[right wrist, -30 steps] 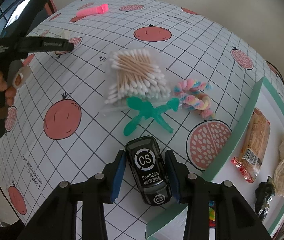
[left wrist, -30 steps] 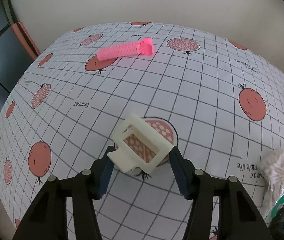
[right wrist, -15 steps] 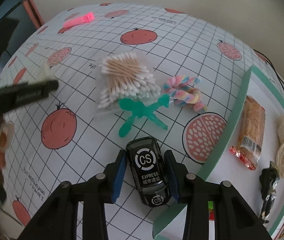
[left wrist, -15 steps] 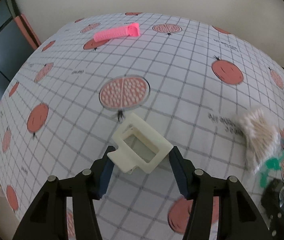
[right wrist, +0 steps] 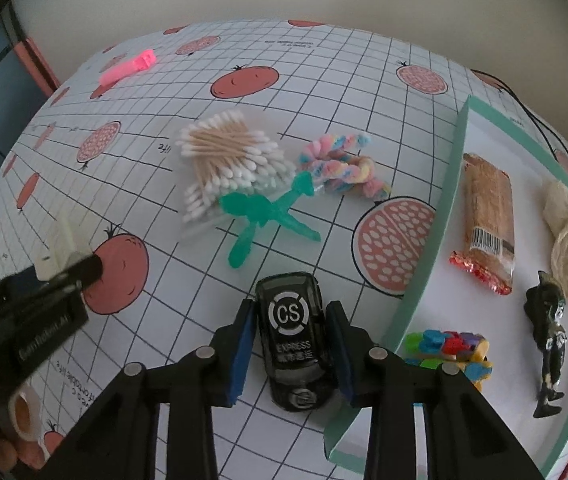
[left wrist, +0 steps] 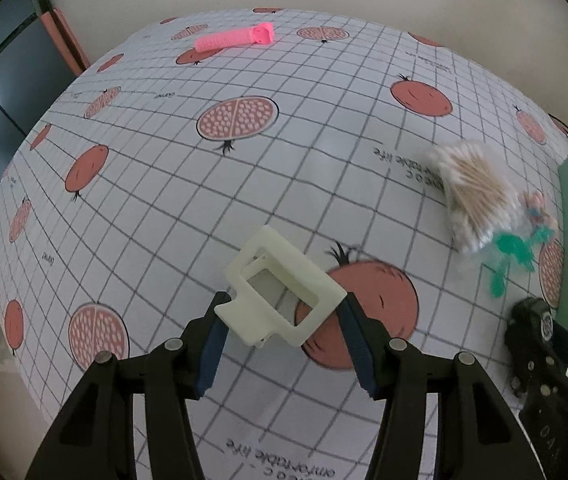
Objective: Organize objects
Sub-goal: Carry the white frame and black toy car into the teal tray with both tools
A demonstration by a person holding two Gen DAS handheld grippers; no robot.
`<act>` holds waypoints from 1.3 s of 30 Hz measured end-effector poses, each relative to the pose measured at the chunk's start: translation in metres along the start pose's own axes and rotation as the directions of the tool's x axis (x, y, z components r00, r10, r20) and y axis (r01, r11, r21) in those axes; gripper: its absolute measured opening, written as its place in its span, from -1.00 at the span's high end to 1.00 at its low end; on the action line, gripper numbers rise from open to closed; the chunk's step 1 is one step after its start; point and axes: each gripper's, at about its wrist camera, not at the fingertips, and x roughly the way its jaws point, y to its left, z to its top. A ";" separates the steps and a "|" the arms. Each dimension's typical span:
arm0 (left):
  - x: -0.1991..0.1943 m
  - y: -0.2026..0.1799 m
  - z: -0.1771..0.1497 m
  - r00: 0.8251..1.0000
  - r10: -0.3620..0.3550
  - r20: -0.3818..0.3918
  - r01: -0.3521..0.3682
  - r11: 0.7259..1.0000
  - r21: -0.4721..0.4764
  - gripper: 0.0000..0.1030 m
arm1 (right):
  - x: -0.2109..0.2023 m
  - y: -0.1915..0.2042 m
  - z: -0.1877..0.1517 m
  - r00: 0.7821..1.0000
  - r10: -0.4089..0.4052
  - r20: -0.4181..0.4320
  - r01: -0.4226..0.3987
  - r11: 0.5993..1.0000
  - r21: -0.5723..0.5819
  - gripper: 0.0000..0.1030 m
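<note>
My right gripper (right wrist: 290, 344) is pinching the black toy car (right wrist: 291, 332) by its sides, just beside the green tray (right wrist: 430, 248). Left gripper (left wrist: 282, 320) clamps the cream clip (left wrist: 280, 288), held above the tablecloth (left wrist: 244, 184). Best move, I think: lift each clear of the tray wall and set down in bare tray floor, away from the snack pack (right wrist: 488, 216). Farther out: cotton swabs (right wrist: 228, 156), pink comb (left wrist: 234, 39).
</note>
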 end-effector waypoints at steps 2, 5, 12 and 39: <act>-0.002 0.000 -0.002 1.000 -0.007 0.001 0.007 1.000 -0.004 -0.10 | 0.001 -0.002 0.001 1.000 0.004 0.004 -0.004 1.000 -0.004 0.29; -0.005 0.000 -0.006 1.000 -0.023 0.001 0.023 1.000 -0.013 -0.10 | -0.009 -0.004 0.001 1.000 0.000 0.015 0.000 1.000 -0.004 0.29; -0.023 -0.001 -0.007 0.997 -0.066 0.032 0.067 0.997 -0.047 -0.10 | -0.051 -0.010 0.000 0.994 0.047 0.103 -0.048 0.999 0.008 0.29; -0.121 -0.063 -0.003 0.942 -0.251 0.222 0.262 0.965 -0.019 -0.11 | -0.118 -0.070 0.007 0.972 -0.013 0.235 0.005 0.999 0.032 0.29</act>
